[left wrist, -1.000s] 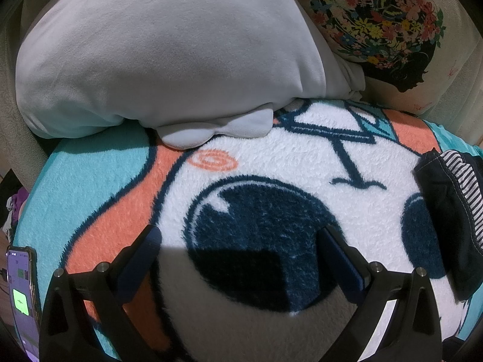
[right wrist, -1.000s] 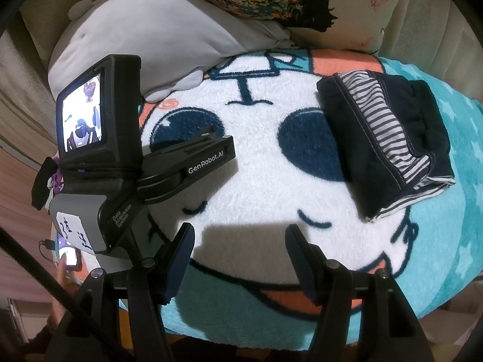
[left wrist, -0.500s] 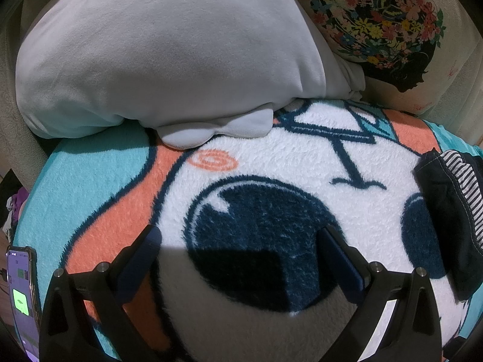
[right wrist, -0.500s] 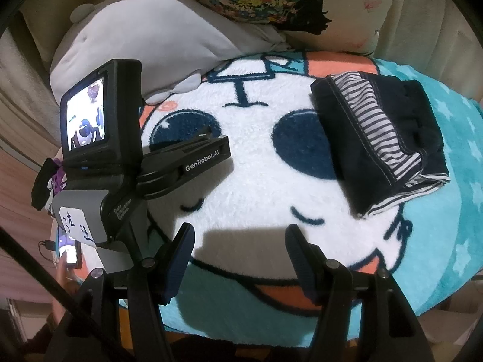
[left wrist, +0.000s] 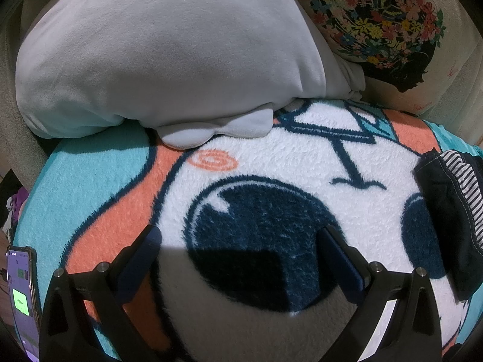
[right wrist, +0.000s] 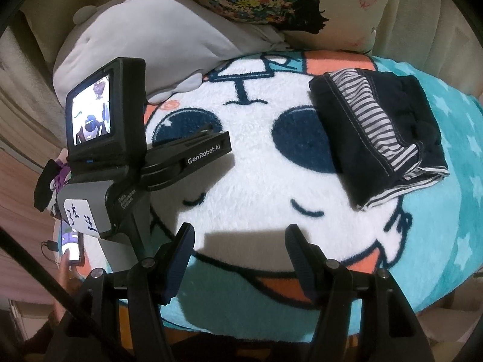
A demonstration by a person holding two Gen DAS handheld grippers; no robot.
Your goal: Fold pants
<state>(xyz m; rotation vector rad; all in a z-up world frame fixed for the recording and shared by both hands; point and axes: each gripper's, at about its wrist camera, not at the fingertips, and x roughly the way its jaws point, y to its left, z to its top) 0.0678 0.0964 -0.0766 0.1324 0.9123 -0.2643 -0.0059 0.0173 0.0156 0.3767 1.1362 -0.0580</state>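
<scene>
Your folded pants (right wrist: 377, 138) lay on the cartoon-face blanket (right wrist: 250, 187), covering the outer edge of the face's dark eye patch on the side away from the grey plush pillow (right wrist: 145, 45). They were dark navy with a striped lining turned out along 1 edge, stacked in a compact rectangle. In the left wrist view the pants (left wrist: 449, 208) showed only at the far edge of the blanket (left wrist: 90, 187), well apart from your left gripper (left wrist: 241, 244).

Your left gripper was released, its 2 fingers spread wide over the other eye patch and holding nothing. Your right gripper (right wrist: 238, 241) was likewise released and empty, above the blanket near the face's mouth, apart from the pants.

A phone (left wrist: 21, 295) with a lit screen sat at the blanket's edge beside the left gripper. A floral cushion (left wrist: 380, 21) leaned behind the pillow (left wrist: 169, 48).
</scene>
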